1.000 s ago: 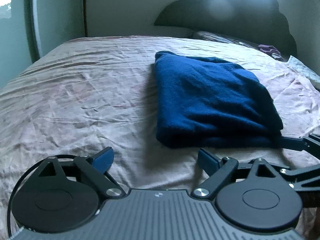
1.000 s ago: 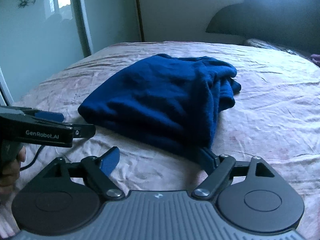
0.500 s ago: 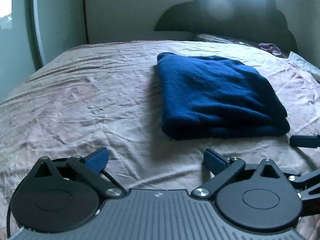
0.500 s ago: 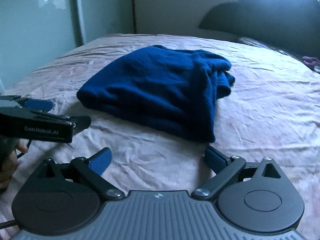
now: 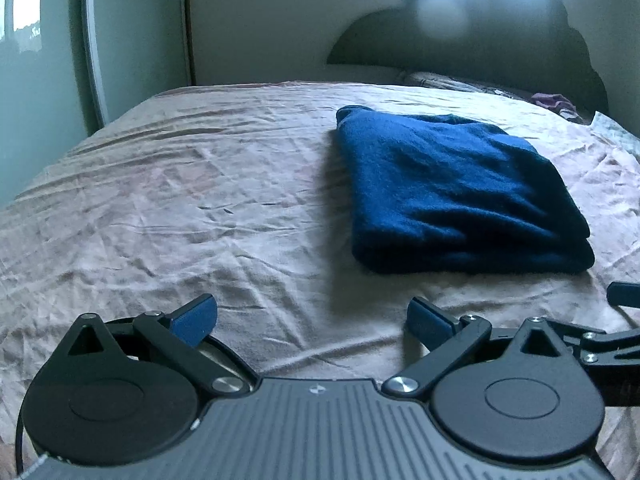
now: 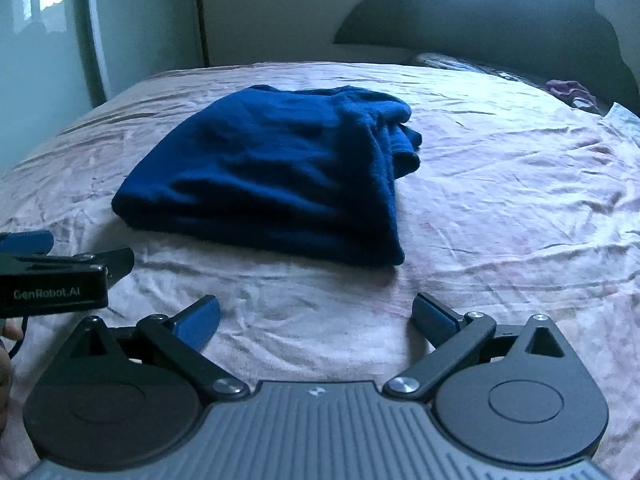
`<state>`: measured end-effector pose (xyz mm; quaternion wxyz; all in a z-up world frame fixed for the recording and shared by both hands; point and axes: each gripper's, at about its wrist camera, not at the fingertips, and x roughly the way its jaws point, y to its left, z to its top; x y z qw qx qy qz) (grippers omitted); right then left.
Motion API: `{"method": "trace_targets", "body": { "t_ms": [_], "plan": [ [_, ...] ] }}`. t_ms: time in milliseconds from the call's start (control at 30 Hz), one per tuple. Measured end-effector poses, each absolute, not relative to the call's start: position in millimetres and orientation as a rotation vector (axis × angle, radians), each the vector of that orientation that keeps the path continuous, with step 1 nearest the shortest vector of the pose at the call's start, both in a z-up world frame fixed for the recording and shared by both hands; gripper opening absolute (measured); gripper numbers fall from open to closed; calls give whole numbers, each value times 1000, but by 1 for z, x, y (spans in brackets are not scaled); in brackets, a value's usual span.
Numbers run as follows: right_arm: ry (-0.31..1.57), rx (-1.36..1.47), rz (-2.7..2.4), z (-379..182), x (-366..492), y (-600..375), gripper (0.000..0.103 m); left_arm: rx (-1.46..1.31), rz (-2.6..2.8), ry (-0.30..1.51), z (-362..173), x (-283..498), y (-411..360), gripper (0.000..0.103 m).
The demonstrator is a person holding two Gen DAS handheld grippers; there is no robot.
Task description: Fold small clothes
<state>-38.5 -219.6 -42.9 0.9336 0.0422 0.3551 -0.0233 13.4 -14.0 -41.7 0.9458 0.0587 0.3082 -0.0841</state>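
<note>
Clearly soft: the blue garment (image 5: 456, 192) looks like a thick fleecy knit, light and limp; I judge it will sag and slide open if lifted by one layer only.
Where to grip: judging by the stacked layers, pinch all of them together at the thick rounded near edge (image 6: 260, 236), or at a near corner, one gripper on each.
Slip risk: fuzzy cloth should hold well between the pads; the wrinkled pink bedsheet (image 5: 180, 208) beneath may drag along.
Look: deep navy, folded into a rough rectangle, with looser bunched folds on its right side in the right wrist view.
Place: centre-right of the left wrist frame, centre-left of the right one, lying flat on the bed.
Left gripper (image 5: 312, 318): jaws spread wide, having just been opening, nothing between them.
Right gripper (image 6: 316, 316): likewise spread wide, having just been opening, empty, short of the garment.
</note>
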Motion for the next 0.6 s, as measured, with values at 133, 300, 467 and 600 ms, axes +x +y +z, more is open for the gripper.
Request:
{"method": "trace_targets", "body": {
  "t_ms": [133,300,467,600],
  "plan": [
    [714,101,-57,-42,-42,-220,103,135,-176,627,-43,11,-17,103],
    [702,113,-80,-41,-42,-222,103,128,-182,632,-43,11,-18,103],
    [696,86,-96,-43,-41,-217,103,146,-176,633,-44,11,-21,103],
    [689,93,-114,-43,-40,-218,103,138,-174,636,-44,11,-20,103]
  ]
}}
